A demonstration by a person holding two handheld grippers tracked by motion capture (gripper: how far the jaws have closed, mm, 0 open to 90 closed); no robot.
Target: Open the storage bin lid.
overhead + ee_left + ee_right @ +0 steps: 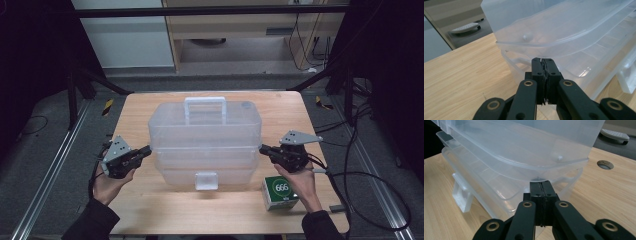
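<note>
Sitting mid-surface (150,205): clear plastic storage box (205,142), tiered, with stacked tray layers visible through the walls, white carry handle (205,106) upright on top, front latch (206,180) hanging at the near side. Nothing visible inside any layer; walls are see-through and look bare. Left gripper (148,149) at the box's left end, jaws pressed fully together, tips right under the lip of the upper tier; in the left gripper view (543,60) the tips sit just below that overhanging rim, touching or nearly so, can't tell which. Right gripper (262,148) mirrors it at the right end, jaws also closed with no gap, tips tucked under the same lip per the right gripper view (540,182). Neither gripper clamps anything. Small green-and-white carton (280,192) marked 666 stands on the surface just beside the box's near right corner, under the right hand (300,181). Round cable hole (605,164) in the surface beyond the box's right end.
</note>
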